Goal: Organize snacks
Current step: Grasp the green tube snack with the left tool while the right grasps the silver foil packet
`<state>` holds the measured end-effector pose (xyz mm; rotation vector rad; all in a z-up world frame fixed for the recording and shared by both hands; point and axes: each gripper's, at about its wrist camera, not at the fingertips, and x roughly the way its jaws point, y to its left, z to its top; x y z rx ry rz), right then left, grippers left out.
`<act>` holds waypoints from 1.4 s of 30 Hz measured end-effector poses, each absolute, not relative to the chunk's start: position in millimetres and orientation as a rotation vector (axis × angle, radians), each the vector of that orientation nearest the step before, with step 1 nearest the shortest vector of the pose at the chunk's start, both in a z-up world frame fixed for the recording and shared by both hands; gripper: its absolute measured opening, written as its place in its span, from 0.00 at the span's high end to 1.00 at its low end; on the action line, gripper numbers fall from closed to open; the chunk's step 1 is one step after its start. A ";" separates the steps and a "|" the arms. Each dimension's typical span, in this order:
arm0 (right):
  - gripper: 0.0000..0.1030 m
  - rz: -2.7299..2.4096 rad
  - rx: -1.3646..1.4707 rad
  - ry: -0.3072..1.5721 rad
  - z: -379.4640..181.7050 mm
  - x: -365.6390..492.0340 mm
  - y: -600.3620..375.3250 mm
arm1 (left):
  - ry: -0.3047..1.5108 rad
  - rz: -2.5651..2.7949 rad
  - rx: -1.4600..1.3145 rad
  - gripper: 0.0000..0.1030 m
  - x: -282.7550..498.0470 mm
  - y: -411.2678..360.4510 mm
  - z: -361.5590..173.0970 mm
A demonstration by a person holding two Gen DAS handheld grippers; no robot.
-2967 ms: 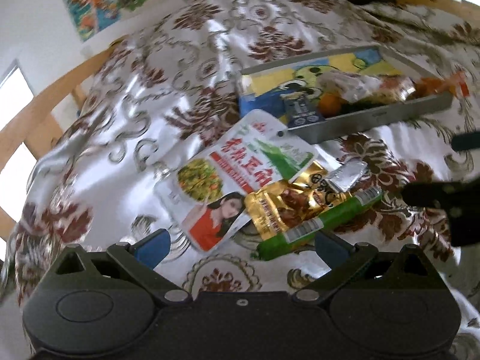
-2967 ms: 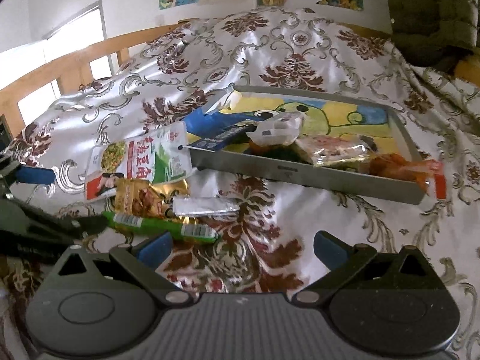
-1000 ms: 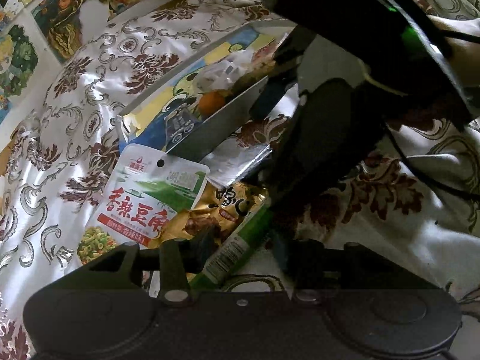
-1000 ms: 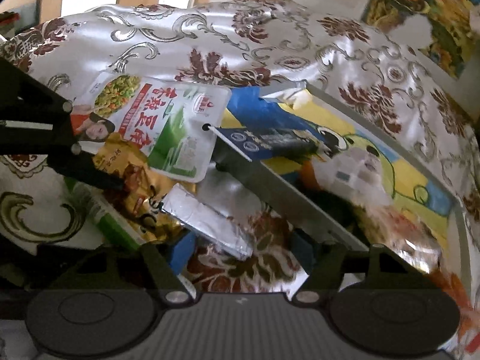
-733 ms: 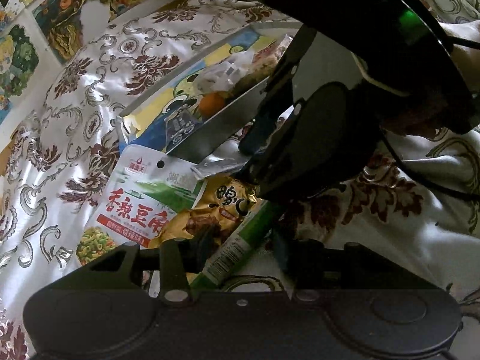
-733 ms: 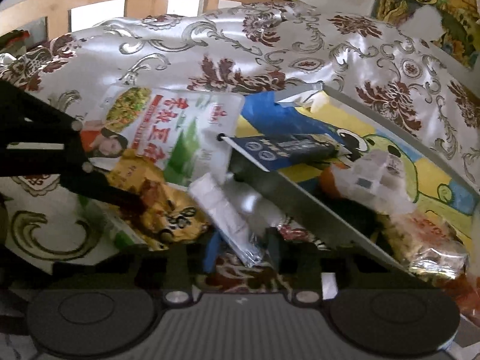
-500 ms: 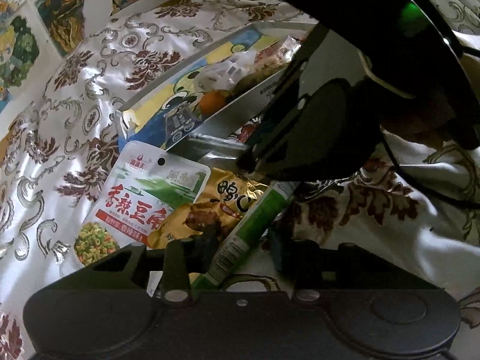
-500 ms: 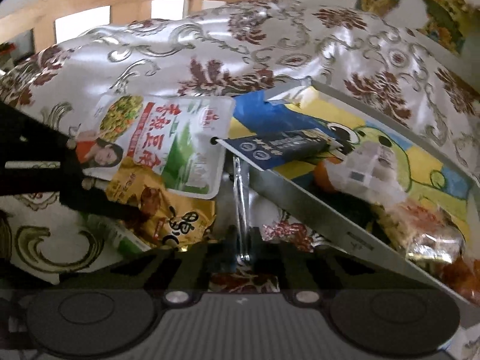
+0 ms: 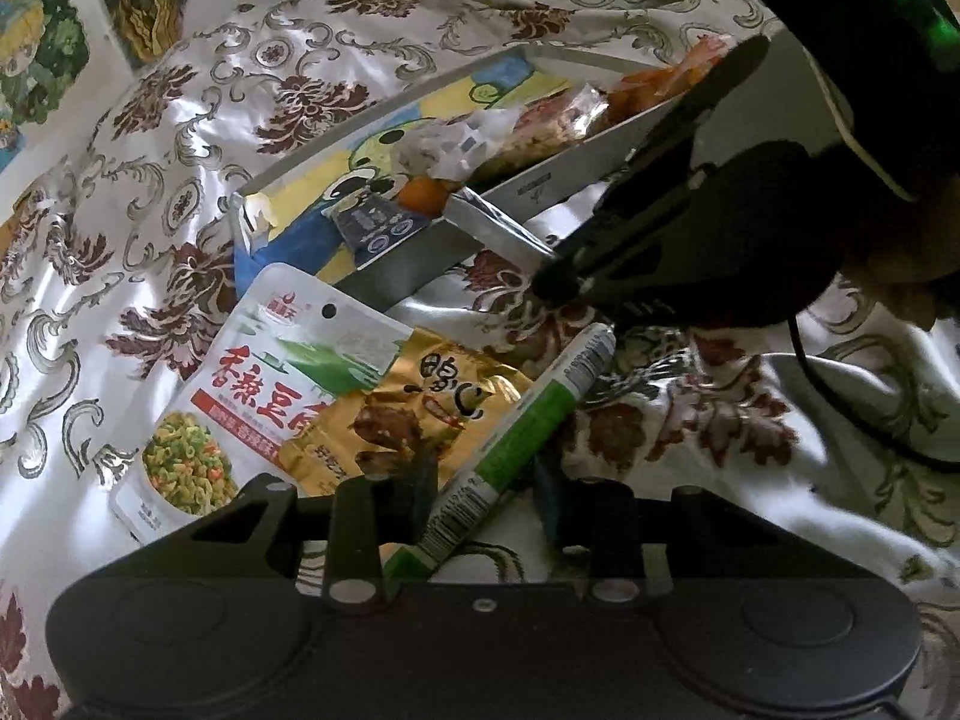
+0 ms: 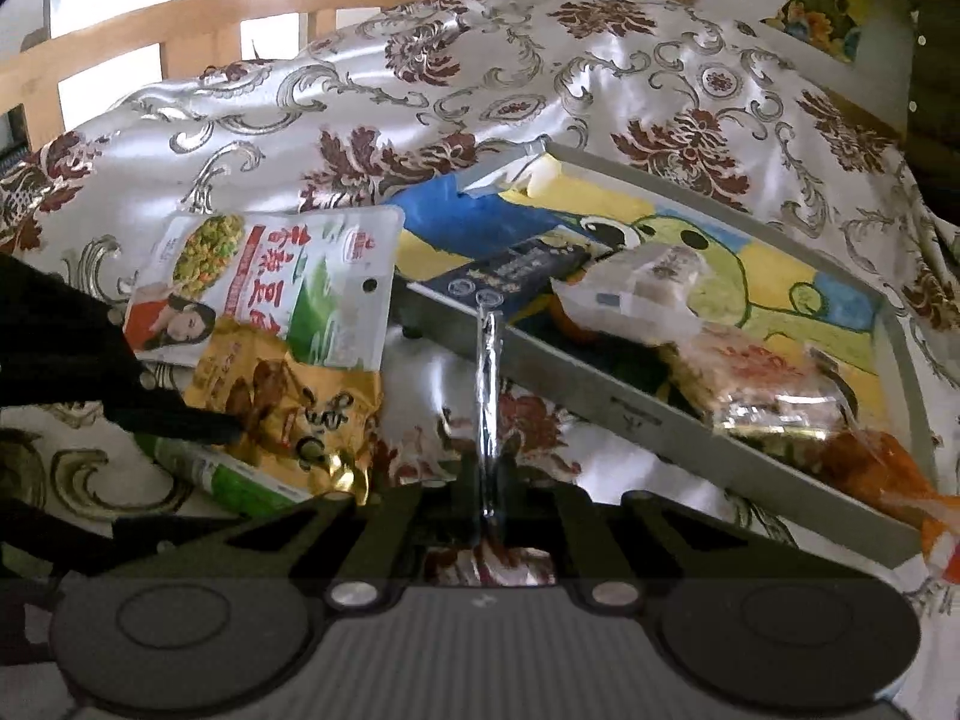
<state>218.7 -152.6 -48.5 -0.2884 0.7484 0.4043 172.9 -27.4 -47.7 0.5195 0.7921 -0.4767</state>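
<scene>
My left gripper [image 9: 483, 489] is shut on the green snack stick [image 9: 528, 420], which lies on the cloth beside the gold packet [image 9: 414, 408] and the white-green bean packet [image 9: 264, 378]. My right gripper [image 10: 489, 504] is shut on a silver foil packet [image 10: 487, 384], held edge-on and raised toward the grey tray [image 10: 648, 414]. The same foil packet [image 9: 492, 228] and right gripper [image 9: 561, 285] show in the left wrist view, near the tray's front wall [image 9: 414, 270]. The tray holds a dark blue packet [image 10: 522, 267], clear-wrapped snacks [image 10: 642, 288] and orange items.
The surface is a shiny white cloth with maroon flowers [image 10: 600, 84]. A wooden rail [image 10: 180, 18] runs behind at the left. Posters [image 9: 42, 42] hang on the wall. The bean packet [image 10: 270, 288] and gold packet [image 10: 288, 402] lie left of the tray.
My right gripper closed on the silver foil packet and lifted it off the pile toward the tray. My left gripper closed around the green stick and stays there.
</scene>
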 end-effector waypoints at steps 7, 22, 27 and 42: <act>0.95 0.371 -0.259 0.775 -41.5 197.3 -166.4 | 0.790 -0.476 0.530 0.65 165.7 -29.3 -45.1; 0.95 0.339 -0.185 0.779 -22.1 176.0 -195.9 | 0.770 -0.544 0.594 0.61 182.7 -29.4 -62.1; 0.94 0.359 -0.113 0.754 -18.4 177.8 -194.9 | 0.776 -0.482 0.575 0.65 179.5 -34.1 -58.1; 0.94 0.338 -0.048 0.688 -18.2 181.6 -197.3 | 0.674 -0.350 0.416 0.73 169.1 -24.4 -27.2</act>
